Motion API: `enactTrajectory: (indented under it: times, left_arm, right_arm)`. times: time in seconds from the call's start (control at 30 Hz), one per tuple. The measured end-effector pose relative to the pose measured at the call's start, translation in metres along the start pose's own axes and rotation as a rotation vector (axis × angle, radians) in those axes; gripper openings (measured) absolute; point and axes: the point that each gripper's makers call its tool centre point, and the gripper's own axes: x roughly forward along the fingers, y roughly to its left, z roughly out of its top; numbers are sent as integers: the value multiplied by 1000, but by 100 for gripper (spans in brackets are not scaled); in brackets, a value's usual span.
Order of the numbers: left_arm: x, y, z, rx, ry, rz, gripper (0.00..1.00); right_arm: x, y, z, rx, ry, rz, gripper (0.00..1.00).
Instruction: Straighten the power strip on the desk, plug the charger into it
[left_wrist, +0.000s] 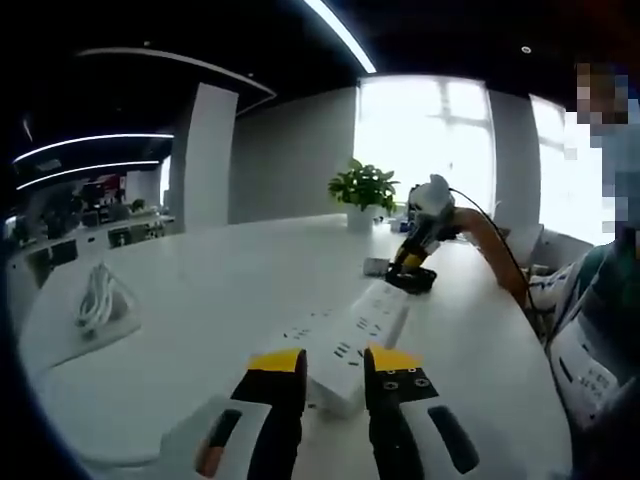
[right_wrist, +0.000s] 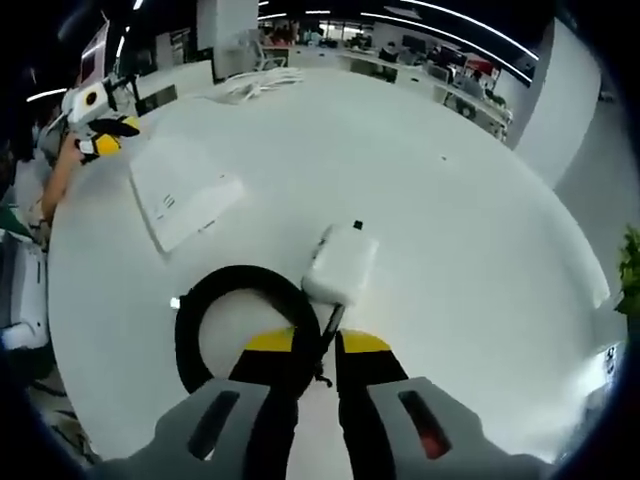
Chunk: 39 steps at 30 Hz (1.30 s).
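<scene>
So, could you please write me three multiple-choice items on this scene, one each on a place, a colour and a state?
1. Where does the potted plant stand?
A. at the far edge of the desk, by the window
B. on the floor
C. on the power strip

2. What colour is the cable looped beside the charger?
A. white
B. black
C. red

3. In the right gripper view, how does the right claw stand?
A. clamped on the power strip
C. lifting the charger off the desk
B. short of the charger, which lies on the desk

Answers: 1 A, its pot sits on the desk's far edge; 2 B, the loop is dark; 3 B, the charger lies beyond the tips.
</scene>
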Motion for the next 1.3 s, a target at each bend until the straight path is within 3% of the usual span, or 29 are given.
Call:
enactTrajectory:
  times: [0.23,0.6,1.03,1.3]
  left_arm:
    - [0,-2,1,4,-1,-6,22]
    - [-1,-6,2,17,1,-14,22]
    - [-1,-5,3,34,13,-6,22]
    - [-2,-6,4,36,9,-7,22]
  right_arm:
    - [5,-2,7,-57,-3,-23,11]
    - [15,-11,38,-144,-48,-148,9]
    - [9,-8,70,-334,-82,-304,8]
    - [9,0,83,-430,-91,-360,7]
